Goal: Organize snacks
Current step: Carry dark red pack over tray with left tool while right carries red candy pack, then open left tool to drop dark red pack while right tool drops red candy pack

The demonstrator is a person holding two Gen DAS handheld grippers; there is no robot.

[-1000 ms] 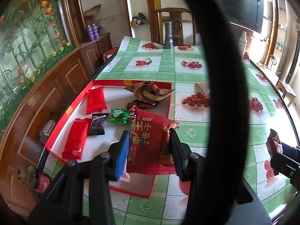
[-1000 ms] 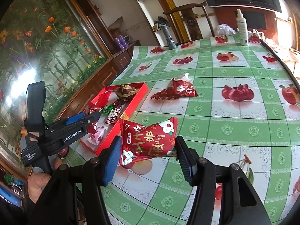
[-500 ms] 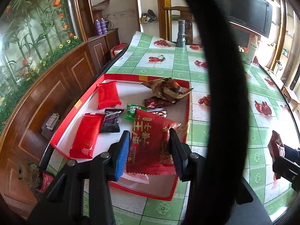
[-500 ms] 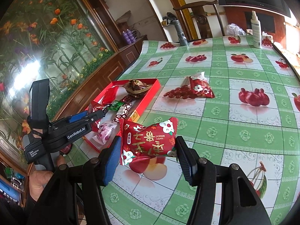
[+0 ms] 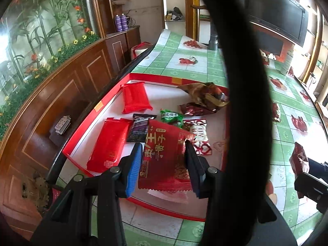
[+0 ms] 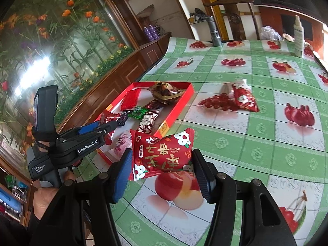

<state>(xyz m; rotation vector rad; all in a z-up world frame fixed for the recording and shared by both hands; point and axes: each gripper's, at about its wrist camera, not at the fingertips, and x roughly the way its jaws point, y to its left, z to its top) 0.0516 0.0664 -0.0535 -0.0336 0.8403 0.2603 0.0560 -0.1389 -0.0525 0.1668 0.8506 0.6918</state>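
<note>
Currently your desk (image 6: 256, 94) carries the red tray (image 5: 143, 77). Left tool (image 5: 164, 164) pinches a red packet (image 5: 164, 153) above it; right tool (image 6: 162, 170) pinches a pouch (image 6: 164, 153) over the desk. Risk: slick foil slips, landing outside the tray.

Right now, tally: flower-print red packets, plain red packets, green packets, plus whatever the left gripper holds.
Flower-print red packets: 2, one in the right gripper
Plain red packets: 2
Green packets: 1
Gold-lettered red packet, in the left gripper: 1
Total: 6
</note>
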